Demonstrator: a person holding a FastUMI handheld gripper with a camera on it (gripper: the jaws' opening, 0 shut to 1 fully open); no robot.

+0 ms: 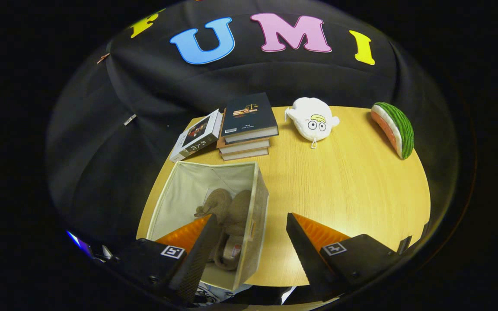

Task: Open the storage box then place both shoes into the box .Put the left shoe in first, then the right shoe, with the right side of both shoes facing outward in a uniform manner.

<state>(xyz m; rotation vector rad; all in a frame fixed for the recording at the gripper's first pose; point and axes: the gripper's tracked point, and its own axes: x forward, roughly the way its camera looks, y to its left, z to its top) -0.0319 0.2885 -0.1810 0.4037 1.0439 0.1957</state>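
1. Wooden table (344, 185) lies under the gripper (252, 224), whose fingers stand wide apart and hold nothing.
2. Between and just ahead of the fingers sits the storage box (255, 203), a pale fabric bin with its top open; the left finger overlaps its near side.
3. Inside the box lie two tan shoes (228, 211), side by side and touching. Which way their sides face cannot be told.
4. Beyond the box, a stack of books (247, 129) rests near the table's far edge, with another book (197, 136) leaning against its left side.
5. Right of the stack sits a white plush toy (311, 119), and further right, well apart, a watermelon slice toy (394, 127).
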